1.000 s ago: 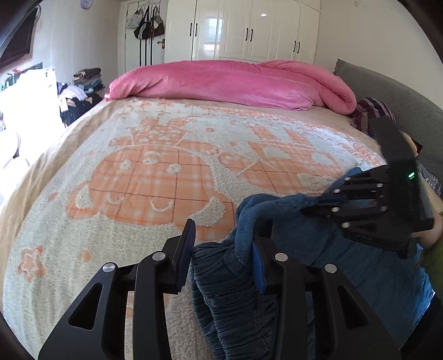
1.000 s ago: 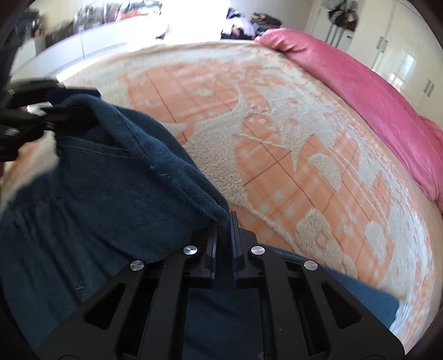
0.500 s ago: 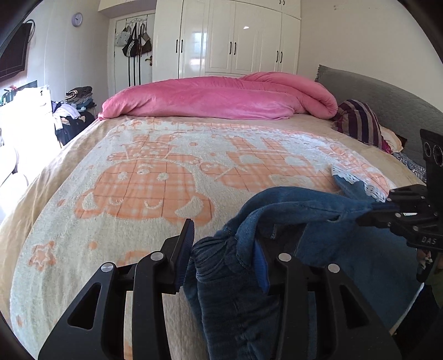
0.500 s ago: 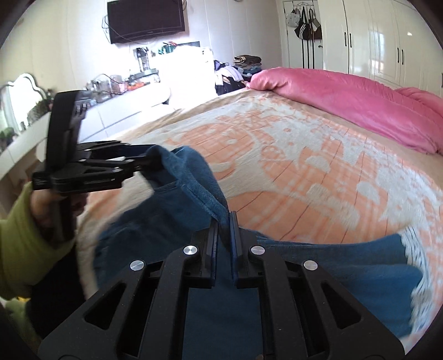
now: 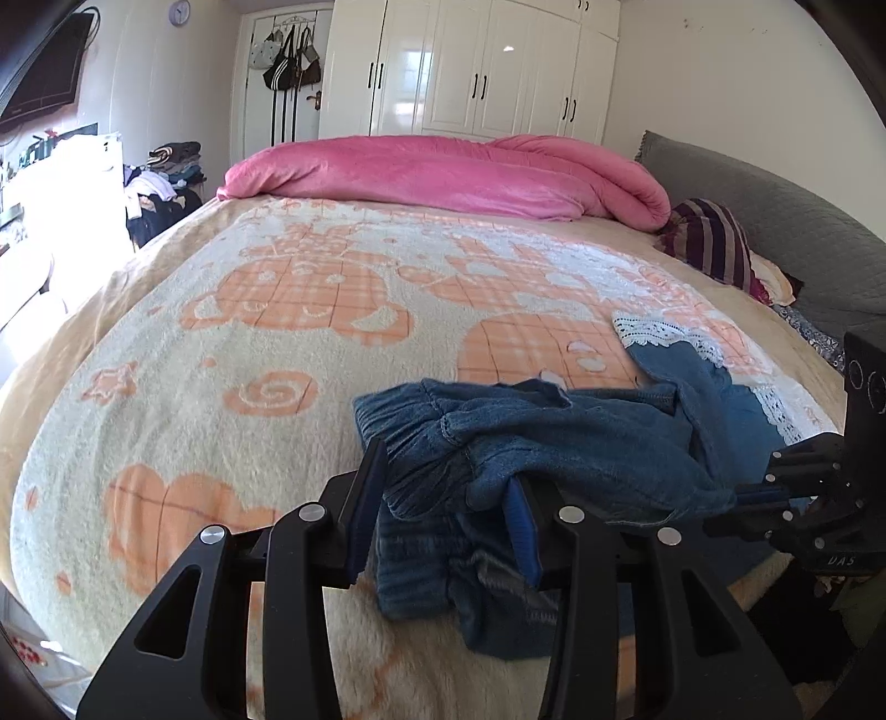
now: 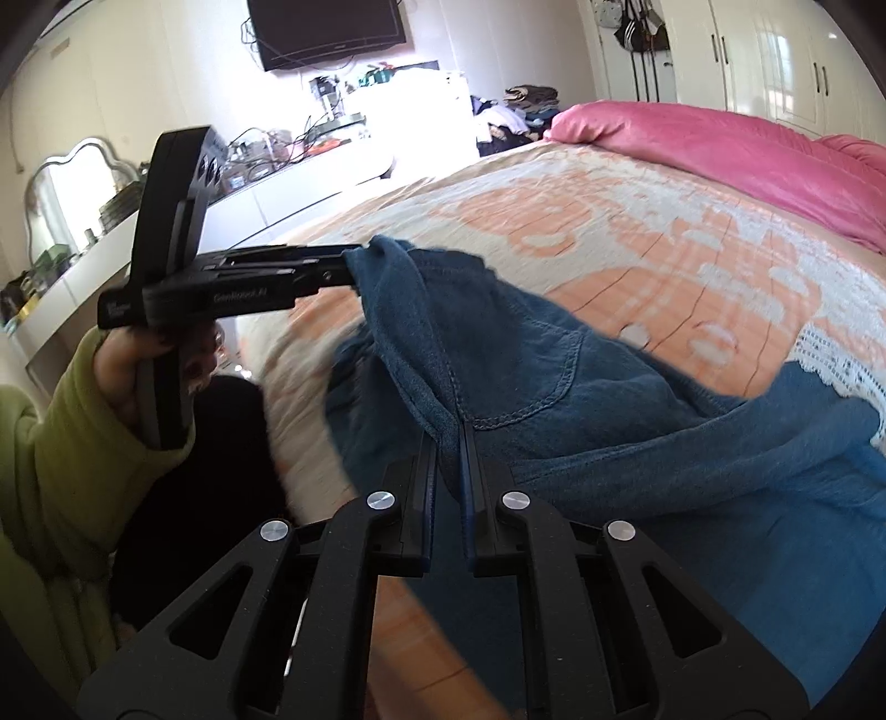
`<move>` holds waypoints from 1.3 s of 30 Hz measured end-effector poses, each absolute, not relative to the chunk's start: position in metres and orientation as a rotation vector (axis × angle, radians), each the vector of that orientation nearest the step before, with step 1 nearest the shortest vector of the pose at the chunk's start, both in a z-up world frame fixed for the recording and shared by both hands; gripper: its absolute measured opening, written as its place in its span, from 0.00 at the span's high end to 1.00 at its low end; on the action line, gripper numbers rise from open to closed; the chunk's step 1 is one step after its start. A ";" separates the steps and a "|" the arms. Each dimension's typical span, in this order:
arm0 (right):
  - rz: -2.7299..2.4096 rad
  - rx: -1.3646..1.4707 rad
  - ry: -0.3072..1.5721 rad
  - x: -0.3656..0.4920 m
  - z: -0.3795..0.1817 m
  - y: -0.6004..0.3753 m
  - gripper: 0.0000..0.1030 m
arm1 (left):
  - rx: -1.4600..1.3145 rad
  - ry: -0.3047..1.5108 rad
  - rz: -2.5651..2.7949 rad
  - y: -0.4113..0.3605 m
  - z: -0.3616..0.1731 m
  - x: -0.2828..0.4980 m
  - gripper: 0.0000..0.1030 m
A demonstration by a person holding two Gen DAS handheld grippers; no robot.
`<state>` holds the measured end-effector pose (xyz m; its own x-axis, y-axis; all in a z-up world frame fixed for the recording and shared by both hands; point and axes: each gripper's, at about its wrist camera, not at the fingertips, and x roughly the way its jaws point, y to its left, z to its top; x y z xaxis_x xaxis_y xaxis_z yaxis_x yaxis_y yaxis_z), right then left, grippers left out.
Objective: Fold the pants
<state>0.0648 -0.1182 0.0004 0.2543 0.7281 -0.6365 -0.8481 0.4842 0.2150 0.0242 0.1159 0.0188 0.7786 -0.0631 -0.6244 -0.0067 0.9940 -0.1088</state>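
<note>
The right gripper pinches a fold of blue pants. The left gripper, partly spread, holds the bunched waistband. The pants hang between them, over the near edge of a blanketed bed.

Pink duvet across patterned blanket, white wardrobe, wall TV.

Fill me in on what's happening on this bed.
A person holds a hand-held gripper in each hand and is folding blue pants on the bed's patterned blanket. The right hand-held gripper is clamped on a fold of the denim. The left hand-held gripper has the bunched waistband between its fingers, not squeezed tight.
</note>
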 end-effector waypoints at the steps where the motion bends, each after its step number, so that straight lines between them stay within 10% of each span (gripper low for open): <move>1: 1.082 -0.192 0.762 0.062 -0.002 -0.116 0.97 | -0.111 0.691 -0.029 0.117 0.017 0.023 0.59; 23: 1.027 -0.325 0.800 0.031 -0.030 -0.115 0.96 | -0.246 0.725 -0.081 0.109 0.034 0.015 0.42; 39: 0.998 -0.145 0.793 0.055 -0.002 -0.123 0.72 | -0.104 0.859 -0.023 0.091 -0.021 0.029 0.42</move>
<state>0.0554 -0.1232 -0.0024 0.2931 0.6957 -0.6559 -0.7958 0.5577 0.2359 0.0290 0.0906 -0.0211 0.6534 -0.0621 -0.7545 -0.0214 0.9947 -0.1004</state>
